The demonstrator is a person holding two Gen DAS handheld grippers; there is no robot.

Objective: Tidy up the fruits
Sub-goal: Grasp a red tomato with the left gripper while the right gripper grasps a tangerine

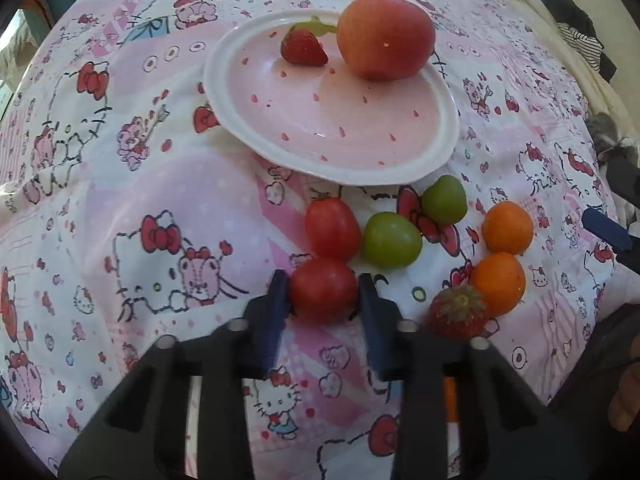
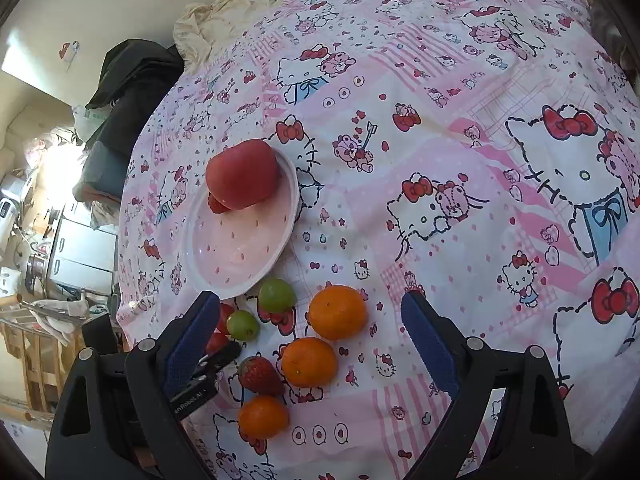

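Left gripper (image 1: 323, 294) clamped on a red tomato (image 1: 323, 290); right gripper (image 2: 310, 344) spread wide over the oranges.

The tomato sits on the cloth (image 1: 160, 184) just near of a second red tomato (image 1: 332, 229), the blue pads touching both its sides. To its right lie two green fruits (image 1: 392, 239), two oranges (image 1: 507, 227) and a strawberry (image 1: 458, 313). On the far side, the pink plate (image 1: 304, 128) holds a big red fruit (image 1: 385, 37) and a strawberry. The right jaws hold nothing.
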